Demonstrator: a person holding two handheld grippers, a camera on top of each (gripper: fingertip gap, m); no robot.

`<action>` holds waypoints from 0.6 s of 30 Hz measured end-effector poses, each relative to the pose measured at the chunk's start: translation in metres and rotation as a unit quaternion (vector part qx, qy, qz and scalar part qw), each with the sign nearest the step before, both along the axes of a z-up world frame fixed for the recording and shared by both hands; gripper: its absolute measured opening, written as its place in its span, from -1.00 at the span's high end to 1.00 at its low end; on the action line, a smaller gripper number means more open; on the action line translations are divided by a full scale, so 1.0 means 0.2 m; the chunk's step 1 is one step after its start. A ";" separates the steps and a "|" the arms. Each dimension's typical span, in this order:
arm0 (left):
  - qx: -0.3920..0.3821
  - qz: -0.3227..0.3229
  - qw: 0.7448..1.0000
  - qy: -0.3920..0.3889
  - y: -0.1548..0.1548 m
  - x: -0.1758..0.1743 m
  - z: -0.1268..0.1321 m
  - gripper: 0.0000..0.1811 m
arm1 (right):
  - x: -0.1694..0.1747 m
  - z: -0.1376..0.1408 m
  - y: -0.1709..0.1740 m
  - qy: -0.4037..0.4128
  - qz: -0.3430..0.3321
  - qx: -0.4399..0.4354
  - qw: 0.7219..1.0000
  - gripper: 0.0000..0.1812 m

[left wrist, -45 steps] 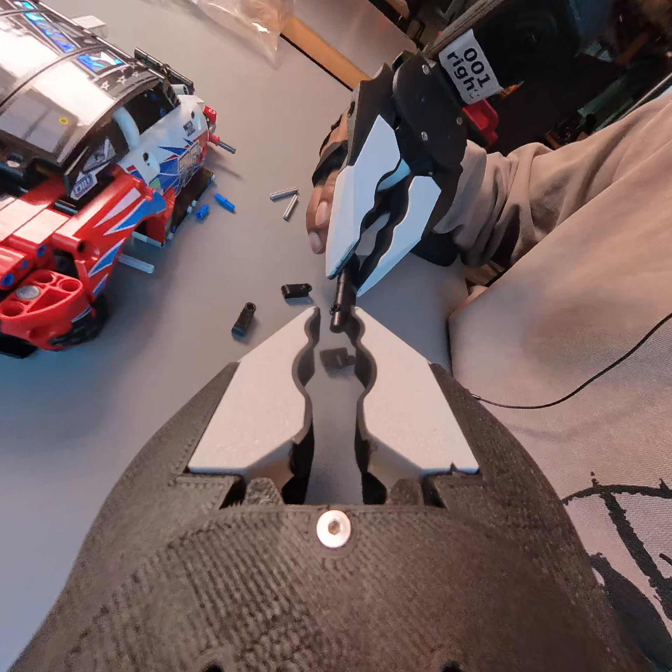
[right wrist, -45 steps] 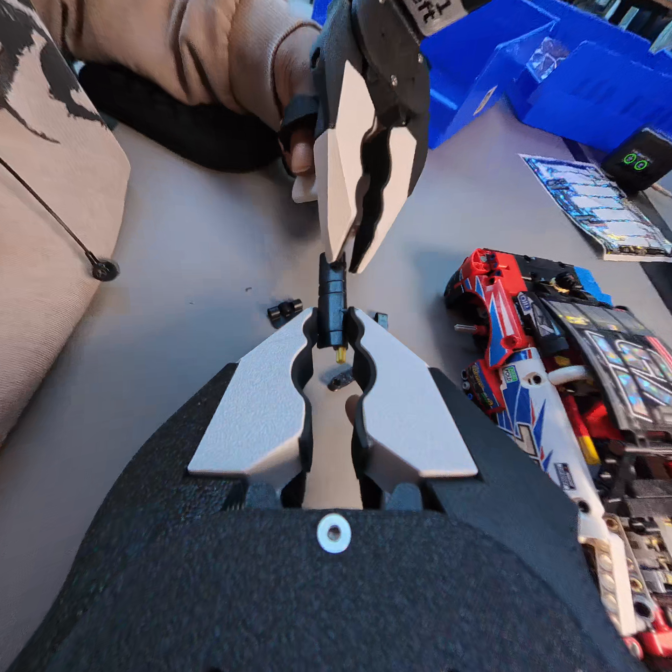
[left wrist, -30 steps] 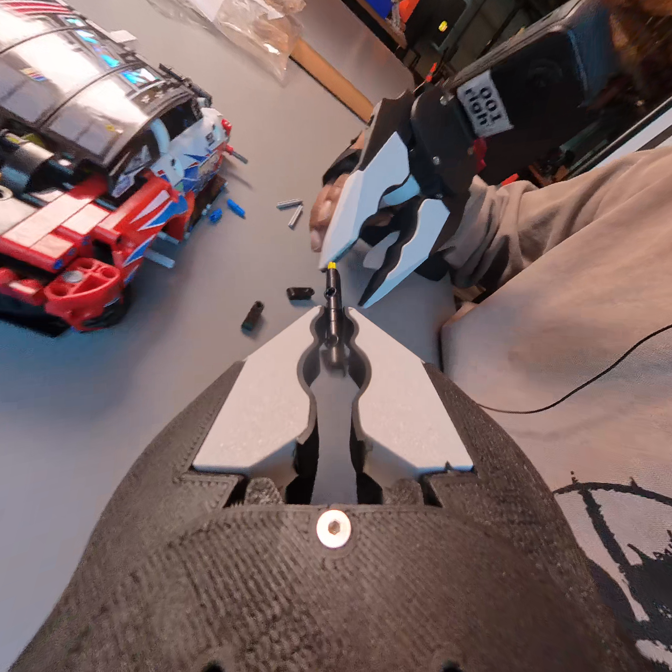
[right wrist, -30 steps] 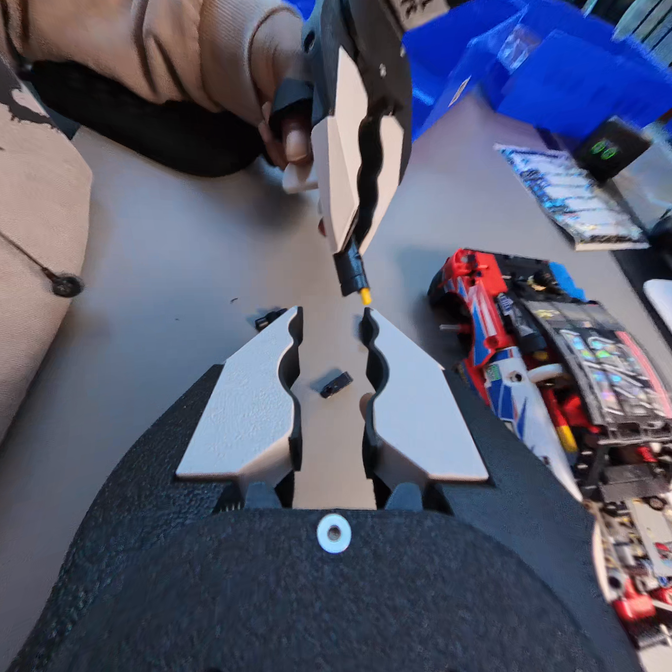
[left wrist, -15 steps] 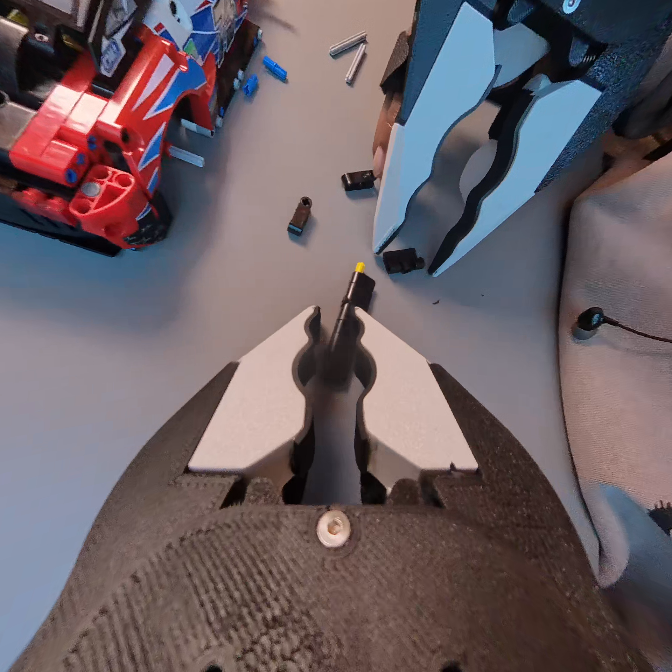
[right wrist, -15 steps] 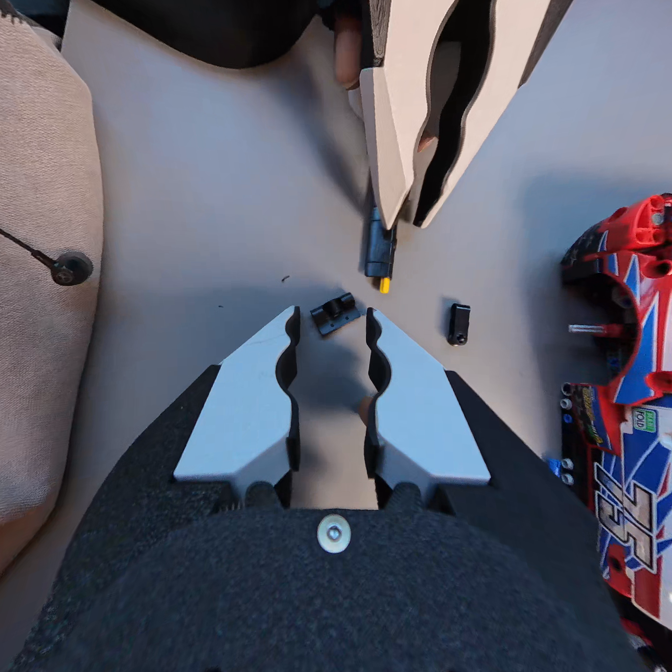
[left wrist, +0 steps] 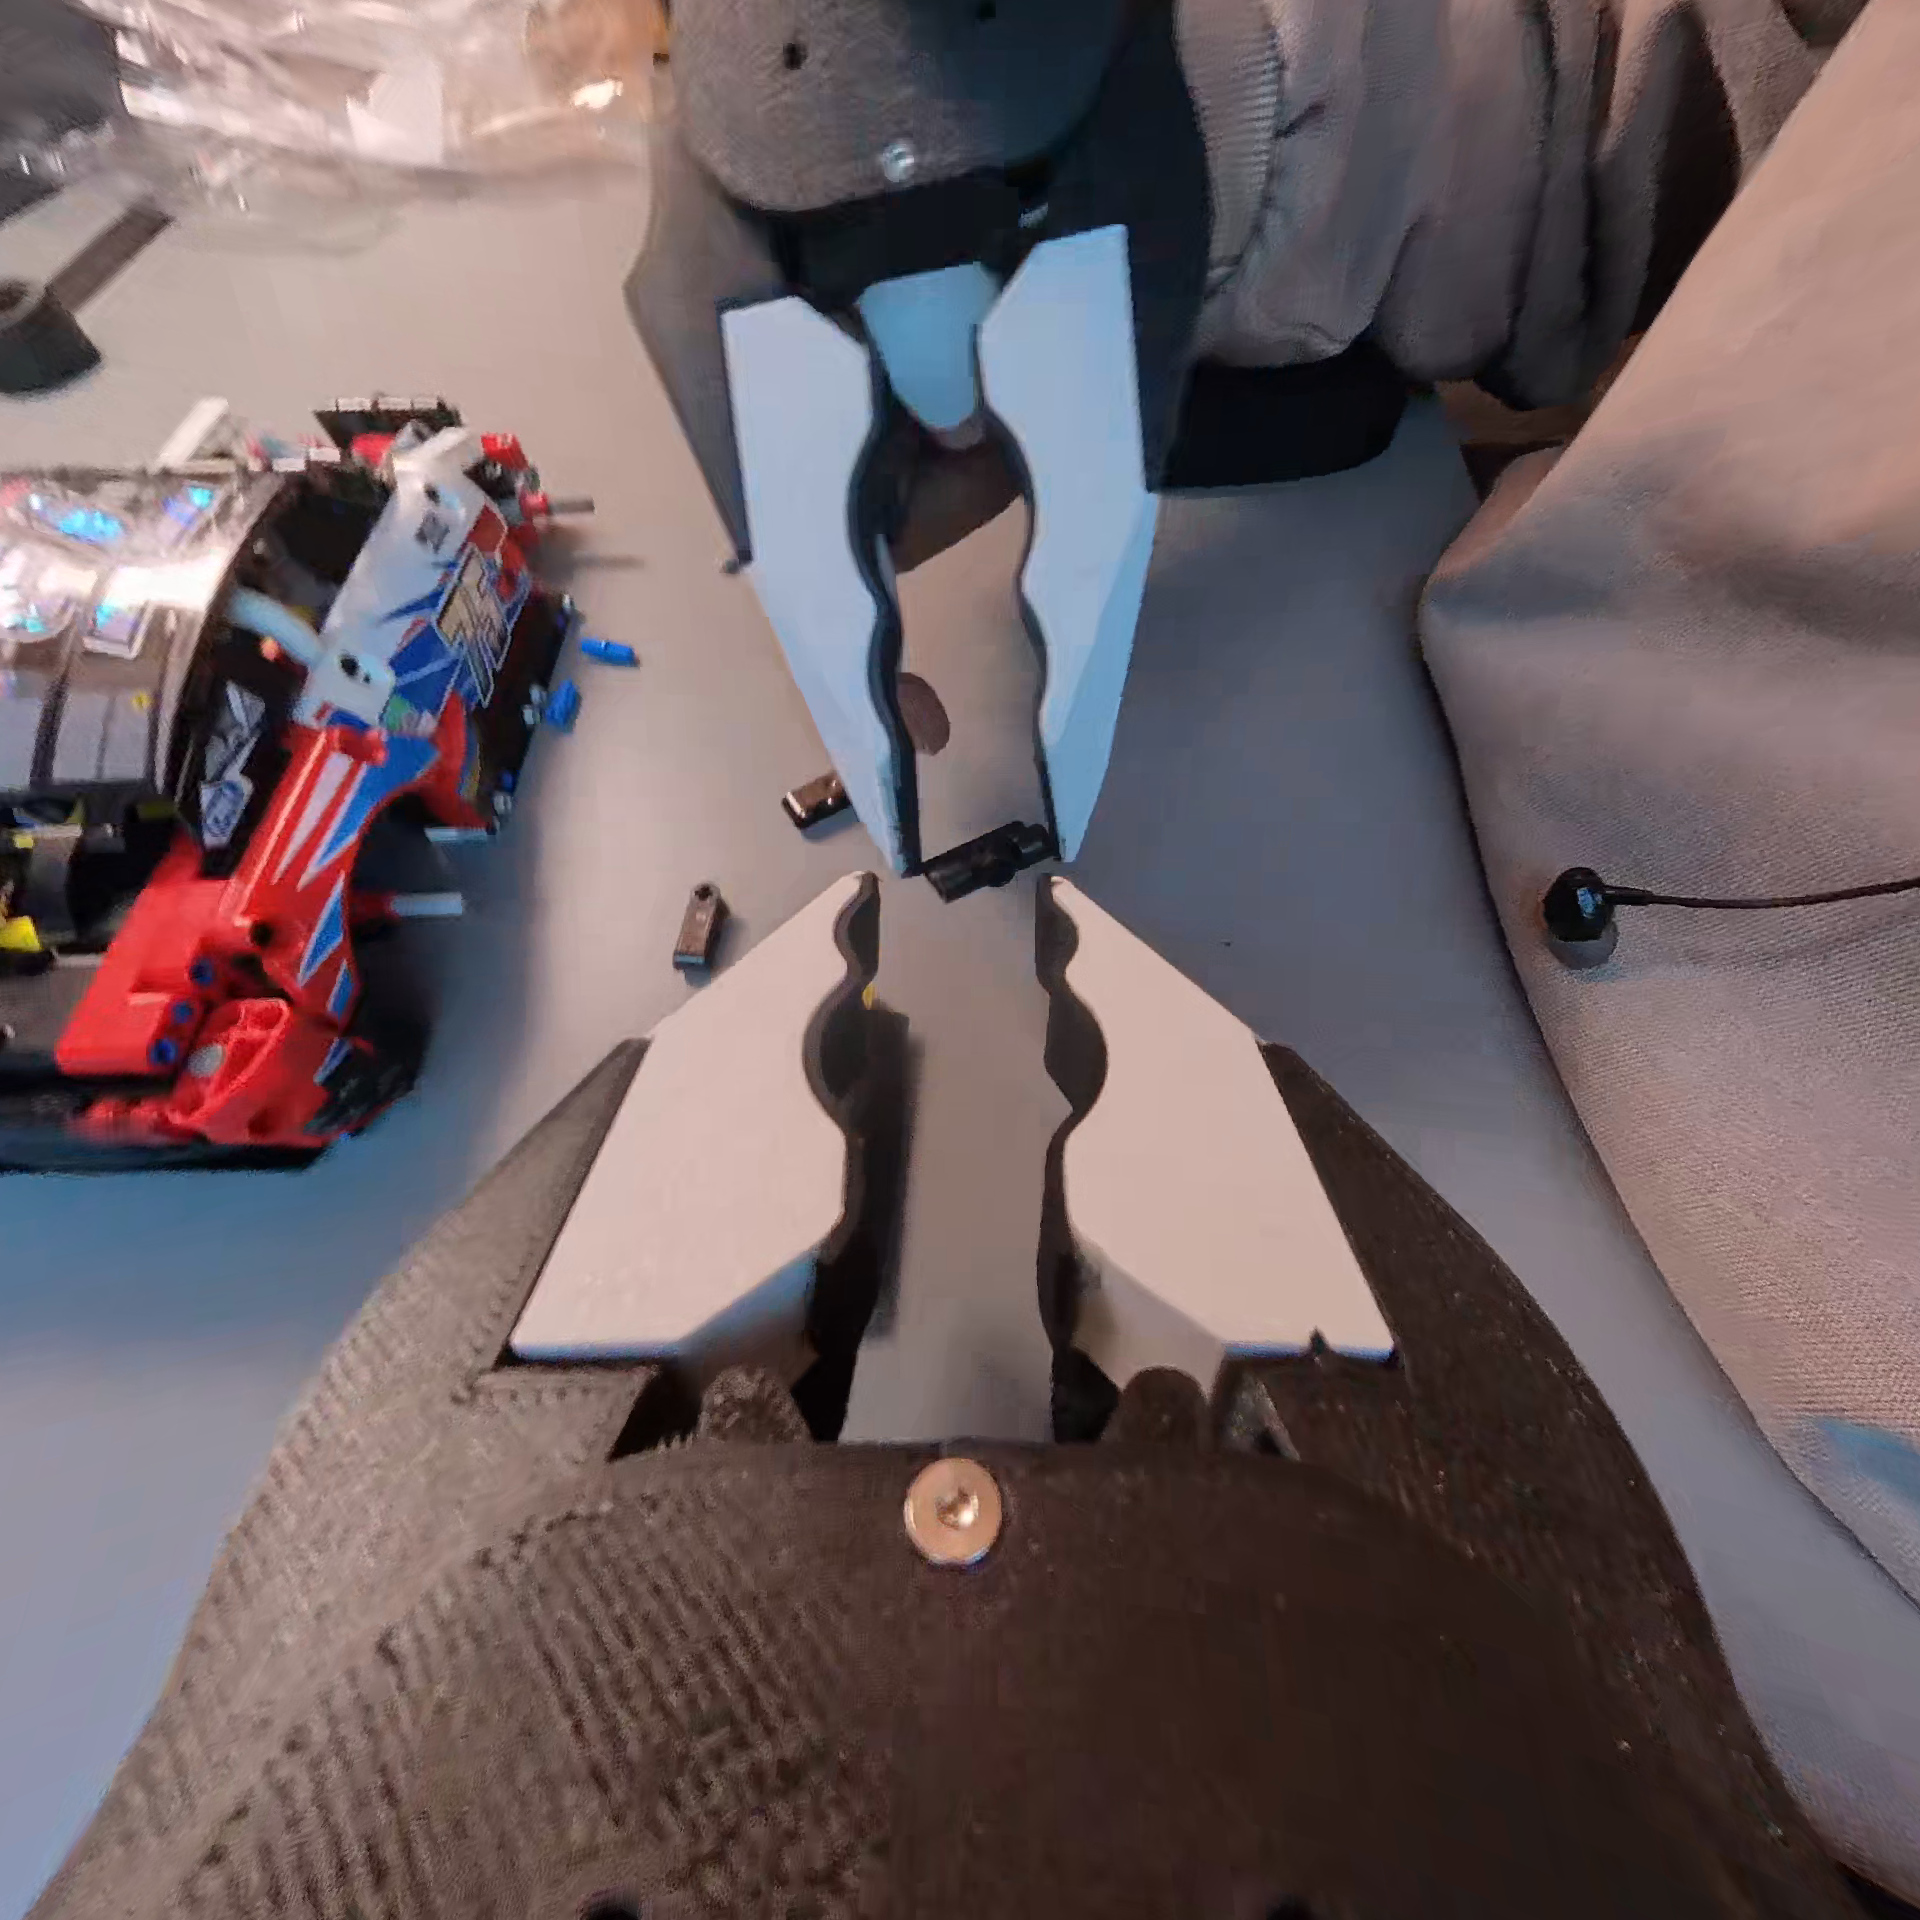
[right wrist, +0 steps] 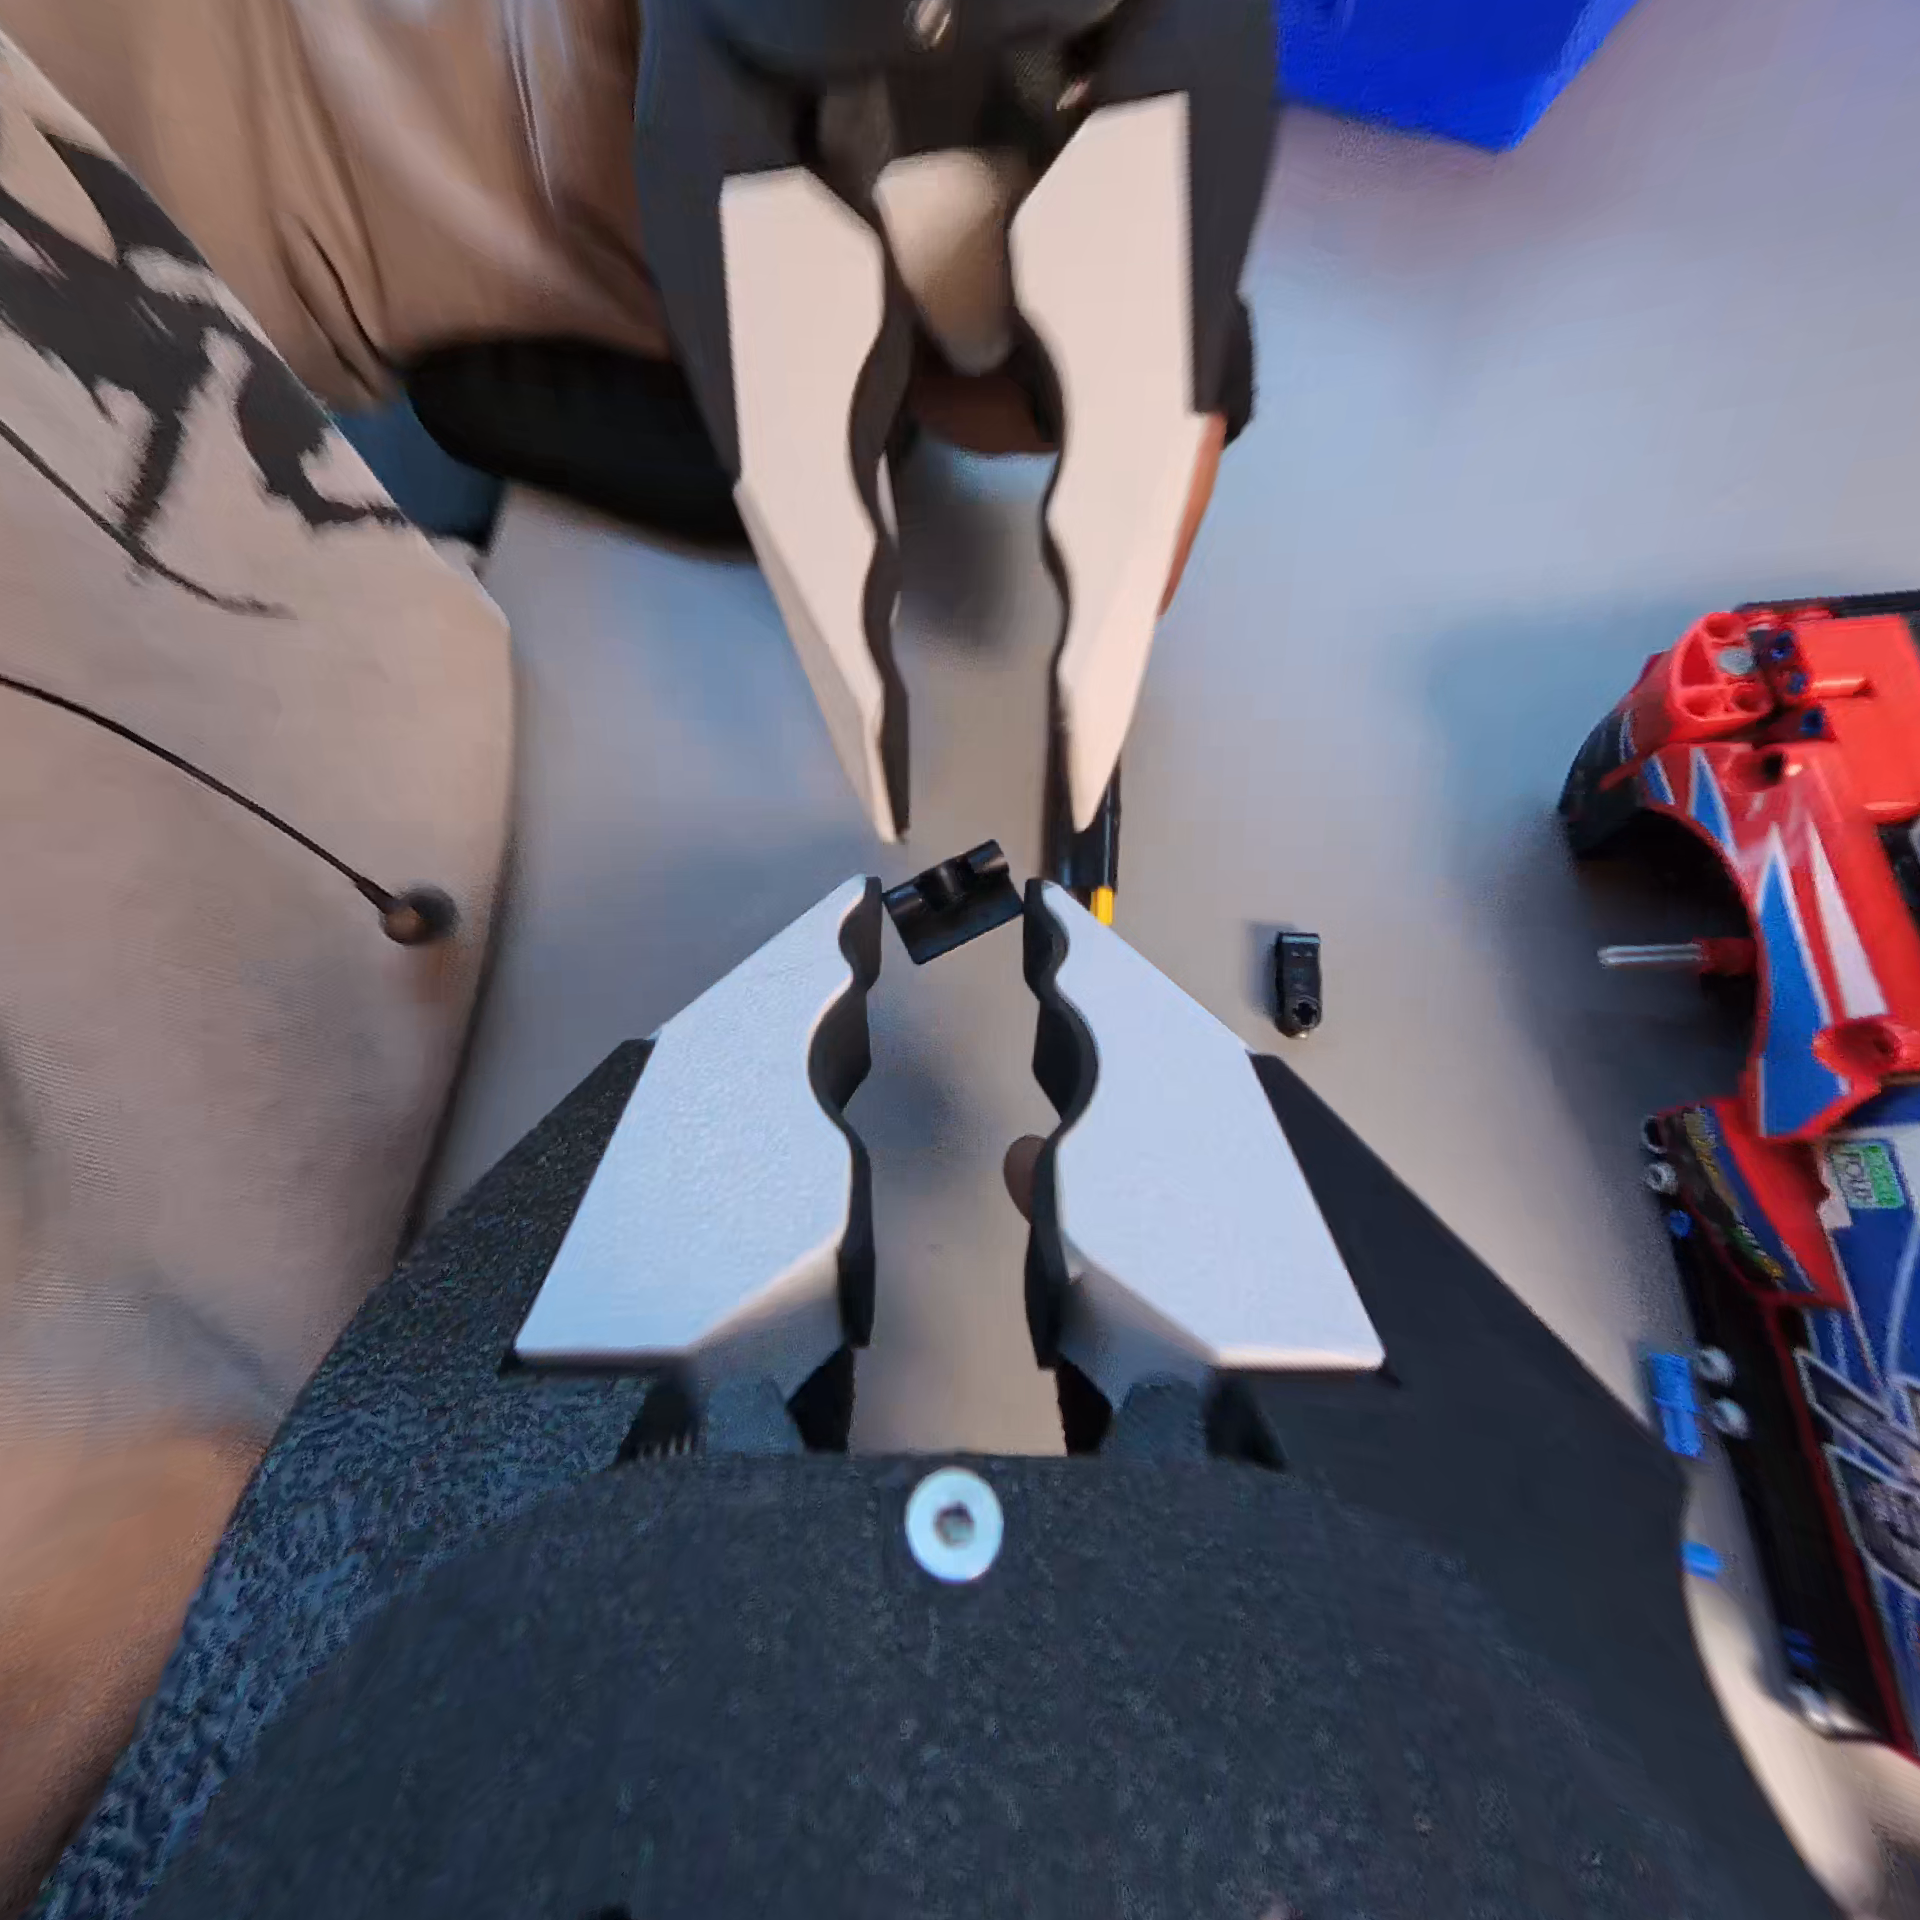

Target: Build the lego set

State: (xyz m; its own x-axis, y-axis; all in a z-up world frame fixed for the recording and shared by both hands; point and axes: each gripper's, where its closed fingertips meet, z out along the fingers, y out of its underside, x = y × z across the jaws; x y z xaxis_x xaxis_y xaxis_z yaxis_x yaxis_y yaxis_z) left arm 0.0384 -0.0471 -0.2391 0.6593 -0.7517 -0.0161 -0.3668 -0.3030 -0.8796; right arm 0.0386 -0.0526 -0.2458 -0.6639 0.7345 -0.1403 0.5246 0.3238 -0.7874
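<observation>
The right gripper (right wrist: 951, 888) hovers with jaws spread, a small black piece (right wrist: 948, 900) lying on the grey table (right wrist: 1403, 468) right between their tips. Facing it, the left gripper (right wrist: 987, 821) also gapes, while the red and blue car (right wrist: 1787, 935) sits off right.

So the handoff is over. A second ago the left gripper (left wrist: 954, 888) was pinching the black rod with the yellow tip (right wrist: 1099, 878); now its jaws are spread and the rod lies on the grey table (left wrist: 623, 1195), right beside its finger. The right gripper (right wrist: 951, 883) let go even earlier and has dropped down low, its tips now straddling the small black clip piece (right wrist: 948, 899) on the table. Both grippers ended up nose to nose over that piece.
</observation>
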 end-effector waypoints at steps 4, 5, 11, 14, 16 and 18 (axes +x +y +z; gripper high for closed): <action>0.084 -0.006 0.996 0.004 0.01 0.05 0.11 0.70 | 0.02 0.16 -0.02 -0.006 -0.004 -0.187 0.982 0.73; 0.109 -0.002 0.994 0.013 0.01 0.05 0.14 0.73 | 0.02 0.19 -0.02 -0.014 -0.004 -0.229 0.973 0.73; 0.162 0.002 0.987 0.022 0.01 0.06 0.21 0.91 | 0.02 0.26 -0.02 -0.075 -0.002 -0.395 0.916 0.73; 0.127 0.018 0.992 0.003 0.03 0.02 0.20 0.94 | -0.01 0.25 0.02 -0.061 -0.022 -0.385 0.921 0.76; 0.068 0.022 0.996 -0.046 0.03 0.00 0.18 0.94 | -0.03 0.24 0.05 -0.001 -0.032 -0.313 0.949 0.73; 0.007 0.021 0.993 -0.114 0.02 0.00 0.17 0.95 | -0.01 0.26 0.05 0.075 -0.013 -0.223 0.972 0.68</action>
